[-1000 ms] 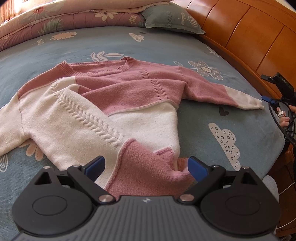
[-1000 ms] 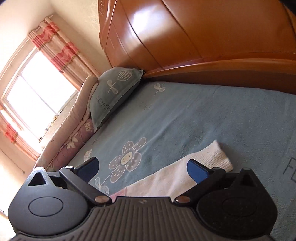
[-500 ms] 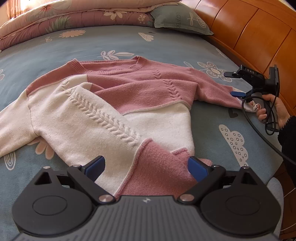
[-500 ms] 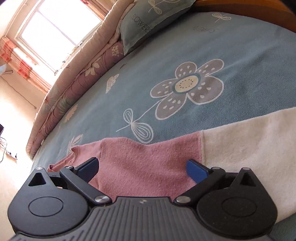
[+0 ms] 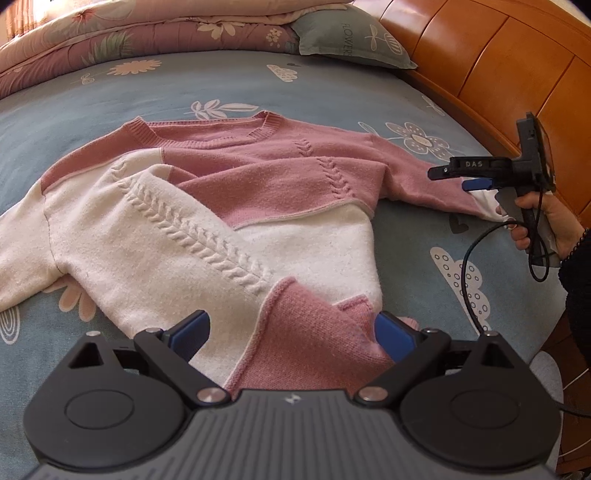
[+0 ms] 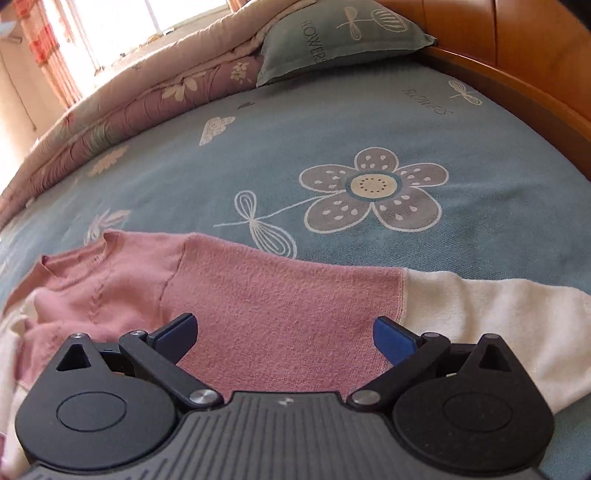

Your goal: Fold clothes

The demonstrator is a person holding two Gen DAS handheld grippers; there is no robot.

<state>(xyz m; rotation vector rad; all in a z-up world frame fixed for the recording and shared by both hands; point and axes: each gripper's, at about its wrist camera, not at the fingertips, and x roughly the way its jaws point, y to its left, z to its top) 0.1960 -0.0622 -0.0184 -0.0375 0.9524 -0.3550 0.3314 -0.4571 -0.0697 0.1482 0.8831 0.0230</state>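
Observation:
A pink and cream knitted sweater [image 5: 229, 221] lies rumpled on the blue bedsheet [image 5: 110, 96], neck toward the pillows. Its pink hem is bunched up near me. My left gripper [image 5: 291, 332] is open, with the bunched pink hem [image 5: 314, 339] between its fingers. My right gripper [image 6: 284, 332] is open and hovers low over the sweater's right sleeve [image 6: 295, 306], where pink meets the cream cuff [image 6: 480, 317]. In the left wrist view the right gripper [image 5: 458, 177] shows over the sleeve end at the right.
A folded floral quilt [image 5: 129, 33] and a grey-green pillow [image 5: 347, 37] lie at the head of the bed. A wooden headboard [image 5: 498, 74] runs along the right side. The bed's edge is close on the right [image 5: 546, 376].
My right gripper has swung down from facing the headboard and moved in over the right sleeve. My left gripper has edged forward over the pink hem. Both stay open.

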